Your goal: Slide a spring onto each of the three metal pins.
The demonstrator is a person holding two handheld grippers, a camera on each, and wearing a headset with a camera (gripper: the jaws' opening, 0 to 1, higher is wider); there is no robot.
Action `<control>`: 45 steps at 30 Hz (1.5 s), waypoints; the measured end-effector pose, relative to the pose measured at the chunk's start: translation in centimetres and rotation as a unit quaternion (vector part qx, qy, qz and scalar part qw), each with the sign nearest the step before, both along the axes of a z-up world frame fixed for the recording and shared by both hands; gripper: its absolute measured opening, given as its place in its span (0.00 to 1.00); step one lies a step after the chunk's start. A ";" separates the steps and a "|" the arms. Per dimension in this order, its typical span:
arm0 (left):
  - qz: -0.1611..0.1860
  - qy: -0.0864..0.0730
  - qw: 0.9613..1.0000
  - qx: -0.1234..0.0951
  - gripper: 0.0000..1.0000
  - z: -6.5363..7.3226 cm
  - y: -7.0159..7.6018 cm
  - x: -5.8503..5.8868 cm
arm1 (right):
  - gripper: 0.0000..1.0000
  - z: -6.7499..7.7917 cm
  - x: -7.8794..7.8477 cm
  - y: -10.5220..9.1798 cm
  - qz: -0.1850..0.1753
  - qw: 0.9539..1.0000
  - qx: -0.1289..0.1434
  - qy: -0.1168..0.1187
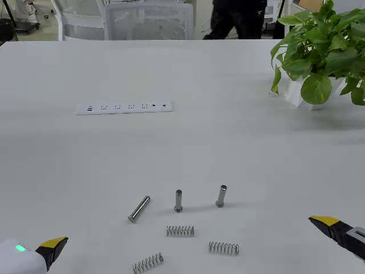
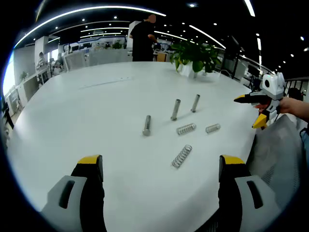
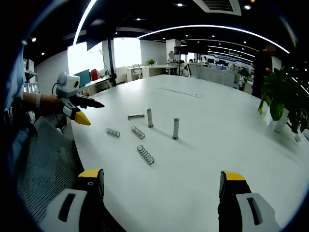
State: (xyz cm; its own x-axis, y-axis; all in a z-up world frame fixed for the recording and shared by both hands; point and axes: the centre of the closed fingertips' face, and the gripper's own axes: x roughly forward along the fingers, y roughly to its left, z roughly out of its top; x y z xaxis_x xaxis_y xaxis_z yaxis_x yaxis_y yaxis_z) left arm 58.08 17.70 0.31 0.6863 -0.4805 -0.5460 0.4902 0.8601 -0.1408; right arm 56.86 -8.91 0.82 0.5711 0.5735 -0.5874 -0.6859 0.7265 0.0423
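Three metal pins stand near the table's front: one lies flat (image 1: 138,209), two stand upright (image 1: 178,201) (image 1: 221,196). Three bare springs lie in front of them (image 1: 180,230) (image 1: 223,248) (image 1: 147,262). My left gripper (image 1: 54,245) sits at the bottom left, open and holding nothing, short of the nearest spring (image 2: 182,155) by its own view. My right gripper (image 1: 328,222) hovers at the bottom right, also open and holding nothing. In the right gripper view its jaws spread wide, with the closest spring (image 3: 145,154) and an upright pin (image 3: 175,128) ahead.
A white power strip (image 1: 124,107) lies flat farther back on the white table (image 1: 228,131). A potted plant (image 1: 322,51) stands at the back right. White chairs (image 1: 148,20) and a standing person (image 1: 236,17) are beyond the far edge.
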 end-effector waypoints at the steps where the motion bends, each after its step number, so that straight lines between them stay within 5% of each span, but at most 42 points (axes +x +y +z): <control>1: -0.001 0.001 1.000 0.001 0.99 0.0 0.0 0.0 | 0.99 0.0 0.0 0.0 0.000 1.000 -0.001 -0.001; 27: -0.020 0.001 1.000 -0.001 0.99 -0.2 -0.9 0.3 | 0.99 0.3 0.1 -0.3 -0.006 1.000 -0.003 -0.002; 45: -0.053 0.013 0.998 0.020 0.99 -0.5 -1.4 0.5 | 0.99 0.2 0.2 -0.4 -0.015 1.000 0.007 -0.003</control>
